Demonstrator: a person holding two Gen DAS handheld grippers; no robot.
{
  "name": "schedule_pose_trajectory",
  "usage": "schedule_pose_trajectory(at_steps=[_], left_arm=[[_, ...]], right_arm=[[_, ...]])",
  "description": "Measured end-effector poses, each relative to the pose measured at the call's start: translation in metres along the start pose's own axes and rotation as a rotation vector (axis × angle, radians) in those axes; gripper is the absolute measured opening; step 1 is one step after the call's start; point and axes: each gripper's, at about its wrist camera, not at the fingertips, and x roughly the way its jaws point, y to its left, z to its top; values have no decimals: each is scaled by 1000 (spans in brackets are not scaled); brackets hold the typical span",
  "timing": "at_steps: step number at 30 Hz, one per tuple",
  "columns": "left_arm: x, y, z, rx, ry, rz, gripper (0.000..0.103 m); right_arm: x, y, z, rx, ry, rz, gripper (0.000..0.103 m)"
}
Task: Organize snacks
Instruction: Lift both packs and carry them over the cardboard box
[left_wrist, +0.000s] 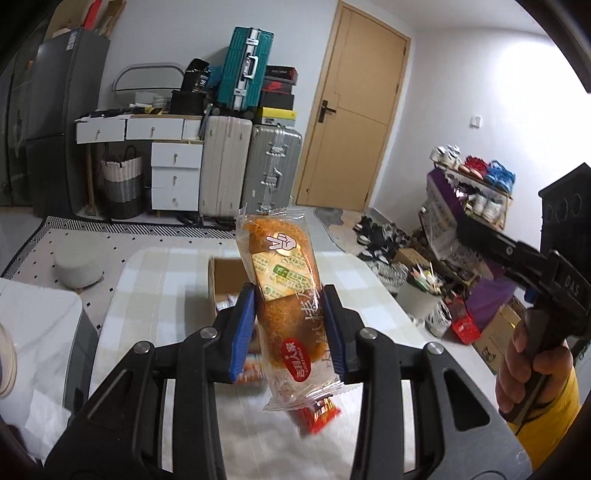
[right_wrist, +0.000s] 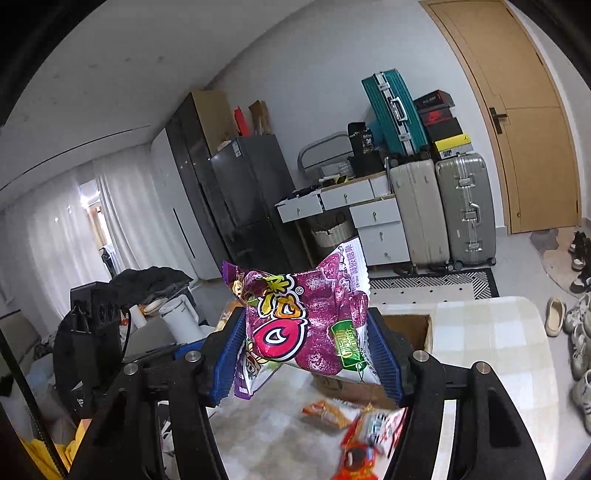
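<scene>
My left gripper is shut on a clear-wrapped bread roll with a red label, held upright above the table. Behind it an open cardboard box sits on the checked tablecloth. My right gripper is shut on a purple snack bag, its blue pads pressing the bag's two sides. The same box lies just beyond the bag. The right gripper also shows at the right of the left wrist view, gripped by a hand, with the purple bag blurred.
Red and orange snack packets lie loose on the table below the grippers; one red packet sits under the roll. Beyond the table are suitcases, white drawers, a dark fridge, a door and shoes on the floor.
</scene>
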Motion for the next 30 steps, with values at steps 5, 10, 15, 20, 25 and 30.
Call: schedule_pose_trajectory(at_steps=[5, 10, 15, 20, 25, 30], left_arm=[[49, 0, 33, 1, 49, 20, 32], [123, 10, 56, -17, 119, 30, 32], [211, 27, 62, -50, 282, 10, 32], [276, 46, 54, -81, 369, 23, 32], [309, 66, 37, -115, 415, 31, 32], [333, 83, 21, -126, 459, 48, 33]], right_arm=[[33, -15, 24, -5, 14, -31, 64], [89, -39, 33, 13, 84, -56, 64], [138, -69, 29, 55, 157, -65, 64], [182, -98, 18, 80, 215, -82, 64], [223, -126, -3, 109, 301, -102, 64], [249, -143, -21, 116, 359, -117, 64]])
